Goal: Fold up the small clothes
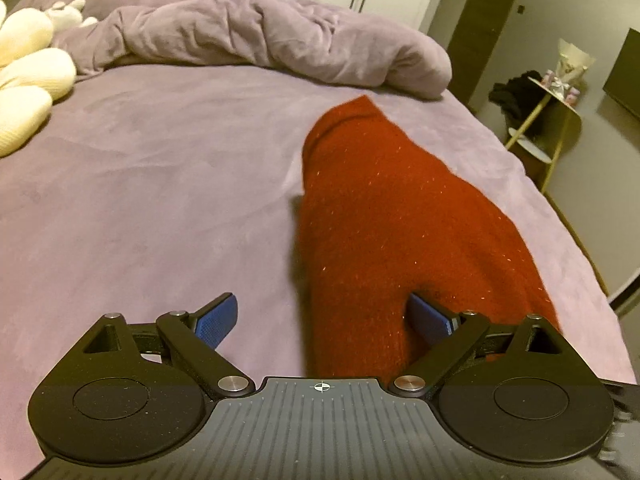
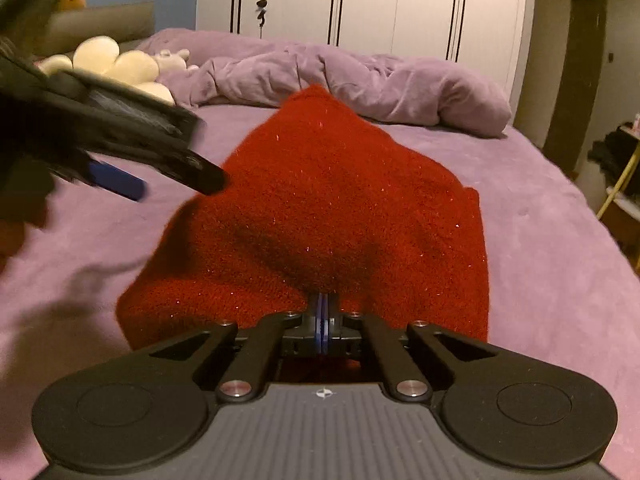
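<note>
A red knitted garment [image 2: 320, 200] lies on the purple bedsheet [image 2: 540, 240], bunched up and narrowing toward the far end. In the right wrist view my right gripper [image 2: 324, 312] is shut on the garment's near edge, and the cloth rises in a fold over the blue pads. The left gripper [image 2: 116, 180] shows blurred at the upper left of that view, above the sheet beside the garment's left side. In the left wrist view my left gripper [image 1: 320, 312] is open wide. The red garment [image 1: 392, 220] runs between its fingers, lying against the right blue pad [image 1: 428, 316] and clear of the left one.
A crumpled purple duvet [image 1: 260, 32] lies across the far end of the bed. Cream plush cushions [image 1: 28, 80] sit at the far left. White wardrobe doors [image 2: 360, 4] stand behind. The bed edge drops off on the right, near a small side table [image 1: 548, 120].
</note>
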`<state>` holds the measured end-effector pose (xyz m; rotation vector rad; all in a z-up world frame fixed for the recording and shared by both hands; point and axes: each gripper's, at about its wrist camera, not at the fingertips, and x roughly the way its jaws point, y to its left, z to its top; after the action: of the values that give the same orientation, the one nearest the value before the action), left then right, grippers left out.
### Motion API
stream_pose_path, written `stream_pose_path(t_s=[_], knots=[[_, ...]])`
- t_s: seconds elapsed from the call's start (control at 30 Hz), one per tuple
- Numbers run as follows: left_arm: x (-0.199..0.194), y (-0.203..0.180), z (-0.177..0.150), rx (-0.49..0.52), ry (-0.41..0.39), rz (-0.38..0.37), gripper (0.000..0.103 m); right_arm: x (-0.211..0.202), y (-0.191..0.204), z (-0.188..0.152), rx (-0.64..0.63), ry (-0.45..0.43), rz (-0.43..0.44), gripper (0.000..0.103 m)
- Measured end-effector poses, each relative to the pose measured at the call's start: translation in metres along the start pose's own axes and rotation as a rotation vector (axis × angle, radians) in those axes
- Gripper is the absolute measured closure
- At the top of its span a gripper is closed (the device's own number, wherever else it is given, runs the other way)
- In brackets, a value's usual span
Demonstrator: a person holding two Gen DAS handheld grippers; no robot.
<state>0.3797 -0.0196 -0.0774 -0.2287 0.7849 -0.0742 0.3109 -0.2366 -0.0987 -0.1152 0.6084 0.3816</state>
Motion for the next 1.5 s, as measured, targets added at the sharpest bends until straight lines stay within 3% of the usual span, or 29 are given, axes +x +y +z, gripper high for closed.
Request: stream_pose_path(t_s=[0.03,0.1,0.23,0.3,0.43,0.47,0.57,0.63,0.77,0.9,1.03,1.07,1.1,1.13,1.27,1.37,1.4,1.5], knots=[[0.001,-0.001,0.001,0.013,-0.007,-0.005,0.006,-0.006,-0.009,0.004,0.054,-0.018,0.009,0.101],[0.004,-0.005,0.002,0.049,-0.018,-0.006,0.006,-0.017,-0.024,0.007,0.152,-0.063,-0.012,0.076],[0.015,-0.008,0.001,0.037,-0.025,-0.029,0.006,-0.007,-0.049,0.020,0.272,-0.081,-0.045,0.073],[0.021,-0.011,0.000,0.011,-0.018,-0.040,0.006,0.006,-0.051,0.022,0.259,-0.056,-0.070,0.074],[0.032,-0.028,-0.004,0.084,-0.044,-0.035,0.005,0.044,-0.053,0.014,0.166,0.032,-0.173,0.073],[0.034,-0.034,-0.005,0.100,-0.053,-0.034,0.004,0.050,-0.062,0.012,0.192,0.038,-0.175,0.070],[0.035,-0.034,-0.006,0.088,-0.058,-0.033,0.002,0.034,-0.086,0.013,0.336,0.025,-0.080,0.065],[0.032,-0.025,-0.007,0.078,-0.054,-0.050,0.002,0.004,-0.099,0.002,0.465,0.023,-0.041,0.053],[0.028,-0.011,-0.011,0.029,-0.048,-0.078,0.002,-0.053,-0.105,-0.049,0.713,-0.007,0.090,0.044],[0.022,-0.006,-0.014,0.001,-0.043,-0.073,0.002,-0.058,-0.096,-0.089,0.922,0.001,0.241,0.042],[0.012,-0.009,-0.012,0.022,-0.039,-0.042,0.002,-0.029,-0.088,-0.088,0.991,0.002,0.250,0.042],[0.010,-0.010,-0.011,0.032,-0.039,-0.032,0.002,-0.022,-0.089,-0.086,1.018,-0.008,0.251,0.048],[0.007,-0.010,-0.011,0.037,-0.041,-0.021,0.002,-0.019,-0.089,-0.083,1.041,-0.013,0.245,0.070],[0.005,-0.009,-0.010,0.044,-0.045,-0.012,0.002,-0.020,-0.089,-0.080,1.040,-0.018,0.238,0.078],[-0.017,-0.015,-0.007,0.110,-0.073,-0.007,0.003,-0.033,-0.098,-0.085,1.072,-0.140,0.284,0.086],[-0.026,-0.021,-0.017,0.185,-0.077,-0.015,0.002,-0.042,-0.098,-0.089,0.957,-0.161,0.072,0.089],[-0.024,-0.023,-0.023,0.205,-0.074,-0.020,0.002,-0.037,-0.093,-0.087,0.883,-0.124,-0.013,0.089],[-0.015,-0.027,-0.032,0.234,-0.064,0.012,0.002,-0.028,-0.076,-0.076,0.689,-0.088,-0.110,0.088]])
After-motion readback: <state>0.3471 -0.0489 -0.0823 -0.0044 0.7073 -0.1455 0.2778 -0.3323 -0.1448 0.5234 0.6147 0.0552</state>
